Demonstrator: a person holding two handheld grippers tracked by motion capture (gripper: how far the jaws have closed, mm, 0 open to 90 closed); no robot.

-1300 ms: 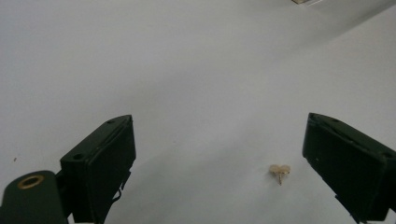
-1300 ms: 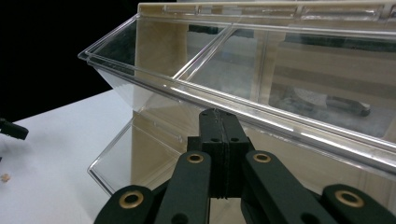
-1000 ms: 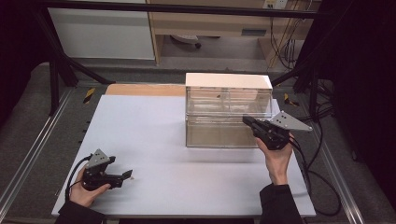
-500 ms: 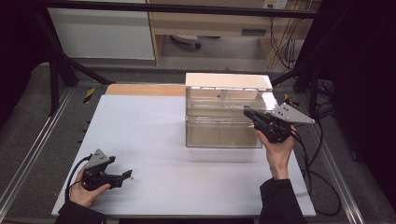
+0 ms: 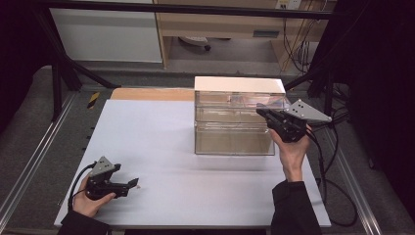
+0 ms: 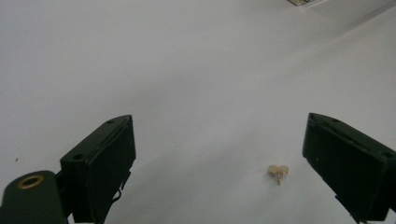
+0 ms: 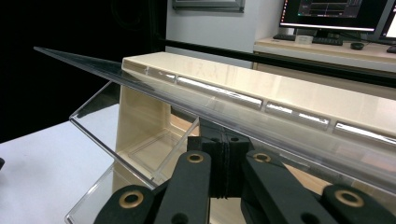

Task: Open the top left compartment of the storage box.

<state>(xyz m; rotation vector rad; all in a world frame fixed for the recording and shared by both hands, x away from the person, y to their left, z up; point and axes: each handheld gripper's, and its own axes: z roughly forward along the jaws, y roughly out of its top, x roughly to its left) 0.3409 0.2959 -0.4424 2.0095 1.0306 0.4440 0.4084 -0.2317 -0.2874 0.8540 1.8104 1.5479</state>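
A clear plastic bin box (image 5: pixel 235 132) with a cream top (image 7: pixel 261 88) stands on the white table (image 5: pixel 156 137), right of centre. My right gripper (image 5: pixel 263 114) is held up at its right front, jaws shut together (image 7: pixel 224 144) and empty. Its tips sit just under a clear hinged flap (image 7: pixel 154 84), which is swung outward and up. A second clear flap (image 7: pixel 130 140) slants out below it. My left gripper (image 5: pixel 131 184) rests at the table's front left, open (image 6: pixel 217 140). A tiny gold pin (image 6: pixel 278 171) lies on the table between its jaws, nearer one jaw.
A wooden strip (image 5: pixel 151 94) runs along the table's far edge, left of the box. Metal rails (image 5: pixel 34 161) flank the table. Cables (image 5: pixel 333 186) trail from the right gripper over the right side. A desk with monitors (image 7: pixel 336 14) stands beyond the box.
My right gripper has risen a little along the front of the box, and the clear upper flap has swung up with it. The left gripper has stayed put.
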